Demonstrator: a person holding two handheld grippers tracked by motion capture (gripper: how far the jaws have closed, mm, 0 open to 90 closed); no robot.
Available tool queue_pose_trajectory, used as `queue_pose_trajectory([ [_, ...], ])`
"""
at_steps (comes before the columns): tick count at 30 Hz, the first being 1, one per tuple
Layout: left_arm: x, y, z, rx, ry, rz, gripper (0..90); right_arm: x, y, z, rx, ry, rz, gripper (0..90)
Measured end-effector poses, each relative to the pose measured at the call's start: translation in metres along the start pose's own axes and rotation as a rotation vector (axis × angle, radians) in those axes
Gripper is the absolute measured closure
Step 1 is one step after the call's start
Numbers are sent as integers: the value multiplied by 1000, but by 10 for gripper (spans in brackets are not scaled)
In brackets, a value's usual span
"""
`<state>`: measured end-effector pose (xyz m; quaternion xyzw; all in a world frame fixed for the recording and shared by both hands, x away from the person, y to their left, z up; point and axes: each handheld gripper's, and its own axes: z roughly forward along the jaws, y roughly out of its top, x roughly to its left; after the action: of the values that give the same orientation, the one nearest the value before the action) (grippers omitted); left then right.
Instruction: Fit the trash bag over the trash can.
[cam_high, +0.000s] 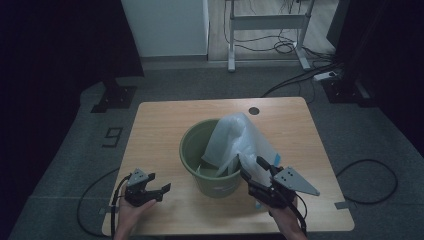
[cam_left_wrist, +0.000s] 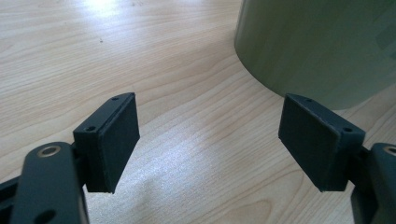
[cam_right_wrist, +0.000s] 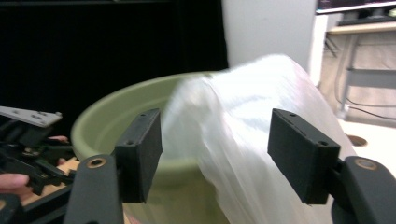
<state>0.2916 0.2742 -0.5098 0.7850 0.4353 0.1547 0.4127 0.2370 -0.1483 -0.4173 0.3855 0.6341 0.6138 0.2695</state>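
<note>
Lining the green bucket (cam_high: 209, 165) with a plastic bag (cam_high: 235, 137)

Bag is sitting half in, not yet spread over the rim; right gripper (cam_high: 256, 170) is reaching it, released; left gripper (cam_high: 159, 191) is waiting, released.

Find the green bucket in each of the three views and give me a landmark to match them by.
High view: bucket at table centre, between the two grippers.
Left gripper view: its green wall at upper right, standing on the wood.
Right gripper view: its rim curves across the middle, behind the fingers.
Shared landmark: the bucket's wall; the white plastic bag draped over its rim links the high view and the right gripper view.
</note>
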Motion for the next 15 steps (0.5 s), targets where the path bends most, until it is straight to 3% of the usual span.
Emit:
queue_pose_trajectory([
  [4, 0, 0, 0, 2, 0, 1, 198, -6, -29, -6, 26, -91, 15, 314],
  [8, 0, -1, 2, 7, 1, 1, 199, -10, -48, -5, 46, -139, 15, 314],
  [9, 0, -1, 2, 10, 1, 3, 199, -14, -62, -3, 74, -175, 30, 314],
  [15, 0, -1, 2, 8, 1, 0, 199, -23, -80, 3, 125, -240, 64, 336],
])
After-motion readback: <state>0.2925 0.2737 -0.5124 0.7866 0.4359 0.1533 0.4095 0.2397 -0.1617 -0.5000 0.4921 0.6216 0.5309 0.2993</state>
